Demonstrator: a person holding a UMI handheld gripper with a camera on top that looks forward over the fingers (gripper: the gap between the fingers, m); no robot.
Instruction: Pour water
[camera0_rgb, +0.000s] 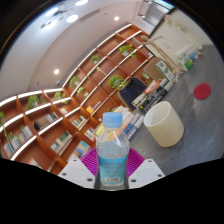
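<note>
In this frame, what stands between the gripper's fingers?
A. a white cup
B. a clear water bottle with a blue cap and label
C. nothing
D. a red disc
B: the water bottle stands upright between the gripper fingers, its blue cap on, with the white cup beyond it to the right on the table.

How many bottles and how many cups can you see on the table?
Bottles: 1, the water bottle between the gripper fingers.
Cups: 1, the cream cup beyond the fingers.
Total: 2
</note>
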